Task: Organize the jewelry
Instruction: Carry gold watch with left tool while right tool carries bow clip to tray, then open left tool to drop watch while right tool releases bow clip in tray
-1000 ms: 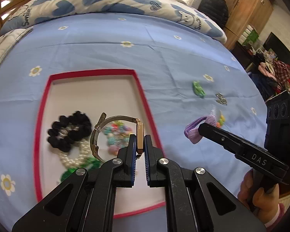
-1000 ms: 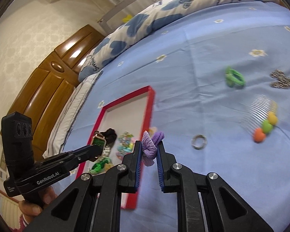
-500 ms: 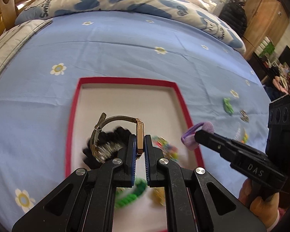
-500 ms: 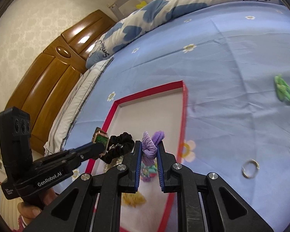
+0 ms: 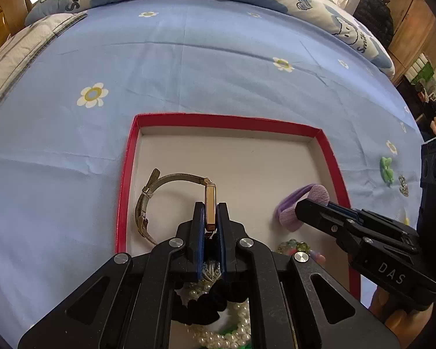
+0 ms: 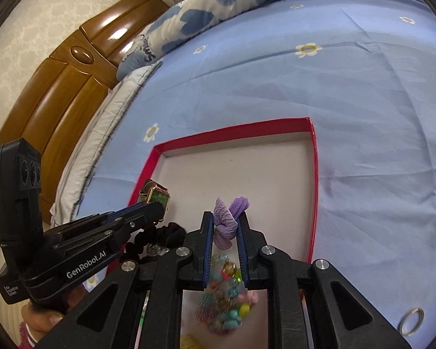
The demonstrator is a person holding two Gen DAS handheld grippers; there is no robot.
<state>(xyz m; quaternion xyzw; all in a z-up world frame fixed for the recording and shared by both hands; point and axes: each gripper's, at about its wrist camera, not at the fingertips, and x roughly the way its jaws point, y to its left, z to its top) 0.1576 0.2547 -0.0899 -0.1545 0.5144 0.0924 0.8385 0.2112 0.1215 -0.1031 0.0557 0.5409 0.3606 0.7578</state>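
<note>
A gold watch (image 5: 177,178) with a mesh band hangs from my left gripper (image 5: 210,207), which is shut on its case. It hovers over the left half of the red-rimmed tray (image 5: 226,119). My right gripper (image 6: 224,215) holds a purple hair tie (image 6: 225,228) between its pads above the tray's right half; its jaws are opening slightly, and the tie still touches both pads. The left wrist view shows the right gripper (image 5: 303,208) with the hair tie (image 5: 318,193) at its tip. In the right wrist view the left gripper (image 6: 157,208) carries the watch (image 6: 157,197).
A black scrunchie (image 5: 200,305), pearls (image 5: 232,334) and colourful beads (image 6: 223,299) lie in the tray's near part. On the blue sheet to the right are a green clip (image 5: 386,170), a sparkly clip (image 5: 403,184) and a ring (image 6: 411,321). A wooden headboard (image 6: 58,87) stands left.
Both grippers have moved forward and down over the tray with their loads. The tray's pile now lies under and behind the fingers, and the bare far half is ahead.
</note>
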